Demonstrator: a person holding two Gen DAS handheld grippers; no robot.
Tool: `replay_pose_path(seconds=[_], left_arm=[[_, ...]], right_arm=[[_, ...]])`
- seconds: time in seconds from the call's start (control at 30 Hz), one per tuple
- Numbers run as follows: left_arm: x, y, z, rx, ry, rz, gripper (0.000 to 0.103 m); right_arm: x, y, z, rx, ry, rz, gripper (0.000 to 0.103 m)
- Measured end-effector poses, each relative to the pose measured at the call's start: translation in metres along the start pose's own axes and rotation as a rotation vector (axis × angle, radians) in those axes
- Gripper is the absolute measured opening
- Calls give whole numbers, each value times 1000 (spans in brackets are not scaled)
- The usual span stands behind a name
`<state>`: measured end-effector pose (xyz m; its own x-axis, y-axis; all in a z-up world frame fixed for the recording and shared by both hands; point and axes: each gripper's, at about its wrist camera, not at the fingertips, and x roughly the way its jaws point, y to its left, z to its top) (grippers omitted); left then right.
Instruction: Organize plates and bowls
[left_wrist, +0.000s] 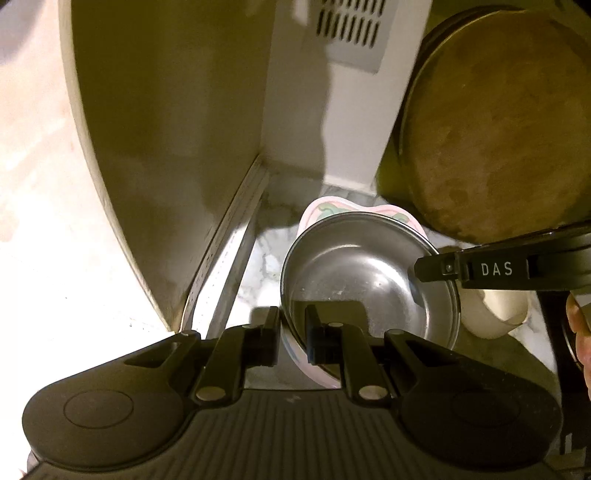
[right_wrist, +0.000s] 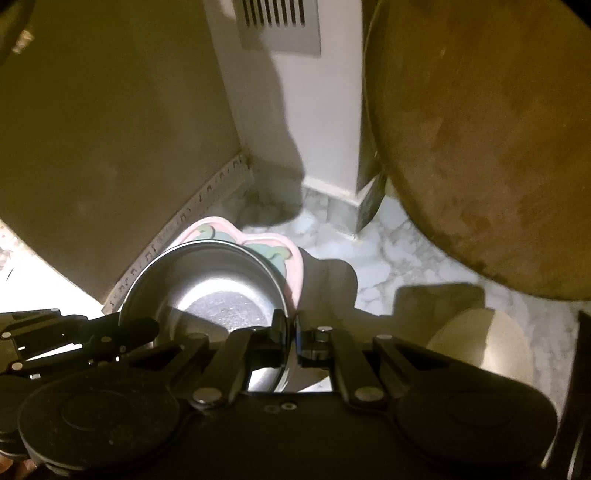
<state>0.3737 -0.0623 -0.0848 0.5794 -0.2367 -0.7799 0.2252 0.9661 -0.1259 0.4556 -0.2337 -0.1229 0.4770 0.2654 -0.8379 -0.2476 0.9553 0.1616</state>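
A steel bowl (left_wrist: 369, 280) sits nested in a pink patterned plate (left_wrist: 325, 210) on the marble counter. My left gripper (left_wrist: 291, 332) straddles the near rim of the bowl and the plate edge, its fingers closed on them. My right gripper (right_wrist: 293, 336) is shut on the bowl's right rim (right_wrist: 284, 306); the bowl (right_wrist: 207, 280) and pink plate (right_wrist: 273, 251) show in the right wrist view. The right gripper's finger (left_wrist: 443, 267) reaches over the bowl in the left wrist view.
A round wooden board (left_wrist: 495, 125) leans at the right. A cream cup (left_wrist: 491, 310) lies beside the bowl. A dark panel (left_wrist: 166, 129) with a metal strip stands at the left. A white wall with a vent (left_wrist: 351, 29) is behind.
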Motion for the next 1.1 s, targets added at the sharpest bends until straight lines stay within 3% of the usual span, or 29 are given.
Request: replay_pose_path(seconds=[0.13,0.37,0.77,1.1], left_arm=[[-16,-5,7,10,-34,3,12],[-49,-9,-3,34,-11,-4,11],[-101,-2,-52,66,45,3,11],[-109,6,-89,67,104,-3,11]], right_arm=[[-20,1,1,6,-32,-3,6],[-54,17,-17,-30,-44,-18,6],[-83,50,-70,-34,3,32,7],[-81,69,-106,-26,63,53,7]])
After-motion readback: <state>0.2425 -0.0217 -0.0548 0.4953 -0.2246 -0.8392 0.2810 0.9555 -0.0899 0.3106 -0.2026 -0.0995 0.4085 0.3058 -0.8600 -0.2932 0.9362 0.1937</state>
